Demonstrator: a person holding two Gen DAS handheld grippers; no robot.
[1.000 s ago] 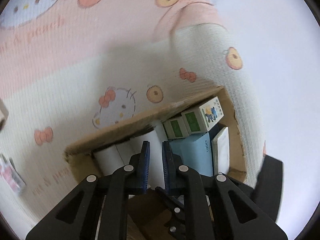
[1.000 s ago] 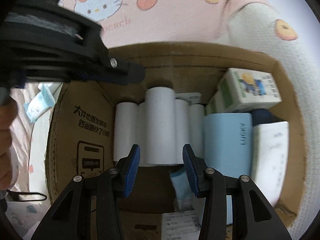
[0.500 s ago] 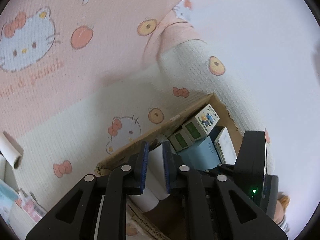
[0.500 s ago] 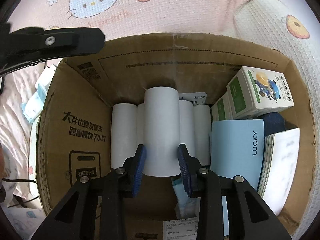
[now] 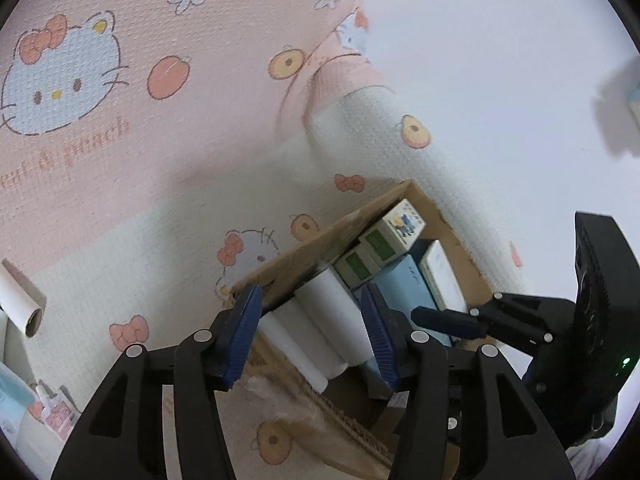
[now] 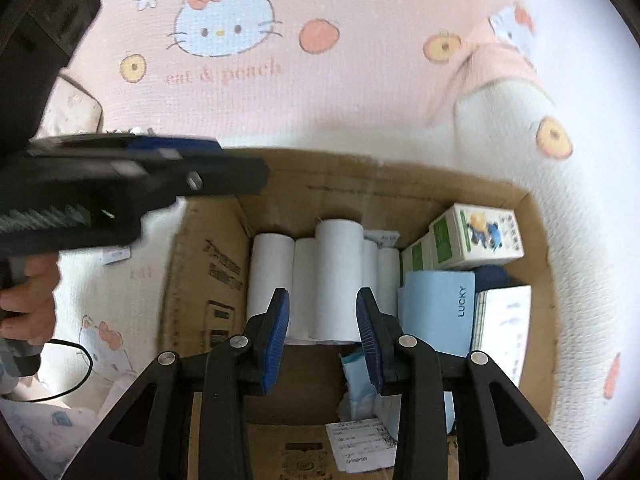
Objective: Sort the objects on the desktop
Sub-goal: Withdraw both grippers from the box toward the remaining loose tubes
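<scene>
A cardboard box lies on a Hello Kitty blanket. It holds several white paper rolls, a light blue LUCKY notebook, small green-and-white cartons and a white book. My right gripper is open above the box, with the top roll seen between its fingers but not held. My left gripper is open and empty above the box's left side; it also shows in the right wrist view.
A loose paper roll and small packets lie on the blanket at the left. A black cable runs at the left of the box. A white wall rises behind the blanket.
Both grippers have opened. The right one had closed on the top roll and now stands wide and pulled back. The left gripper has risen and drawn back from the box.
</scene>
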